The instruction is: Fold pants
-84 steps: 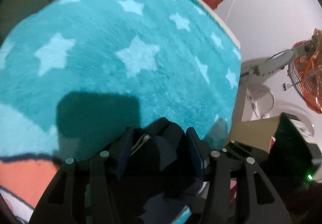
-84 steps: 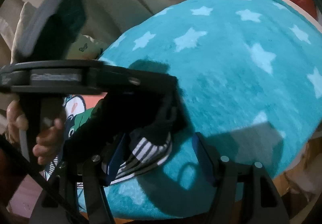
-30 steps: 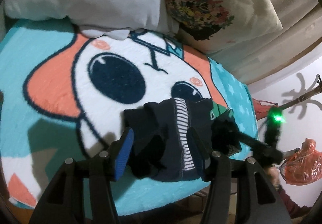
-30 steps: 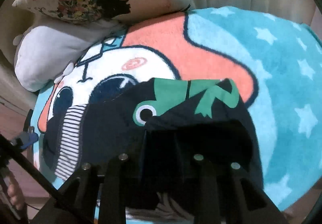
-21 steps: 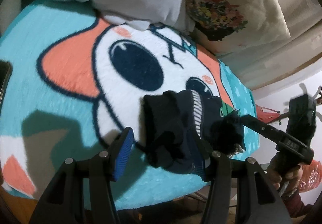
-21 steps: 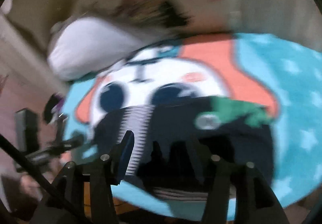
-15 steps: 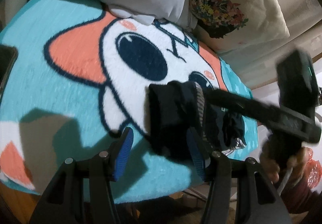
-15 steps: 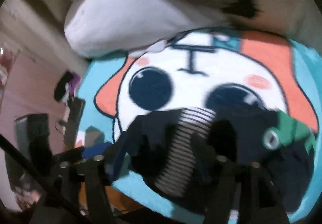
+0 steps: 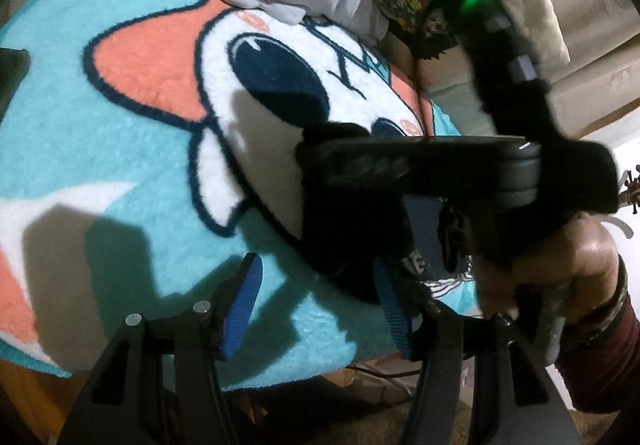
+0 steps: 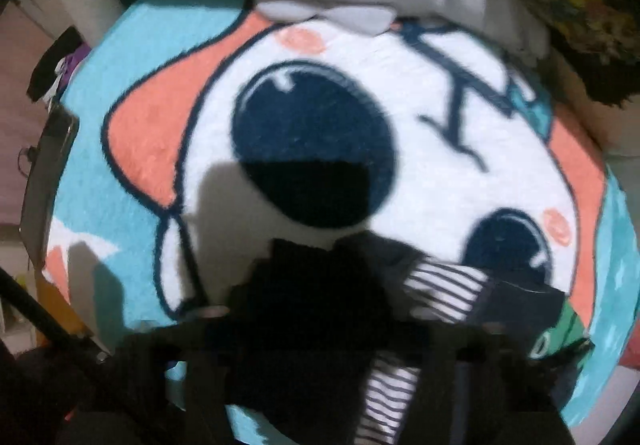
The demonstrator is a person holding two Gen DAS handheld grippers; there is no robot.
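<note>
My left tool [image 9: 316, 307] wide, nothing gripped. Right tool [image 9: 360, 229] just been closing over pants [image 10: 320, 309]; grip unclear. Pants bunched on blanket [image 9: 120, 149], below its cartoon eye [image 10: 316, 141].

pants [image 10: 516, 309]: dark navy, striped waistband, green patch
state: bunched, partly folded
place: near edge of blanket [image 10: 120, 181]

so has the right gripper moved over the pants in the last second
Yes. In the left wrist view the right gripper has swung in from the right edge over the pants, towards the blanket's cartoon face.
</note>
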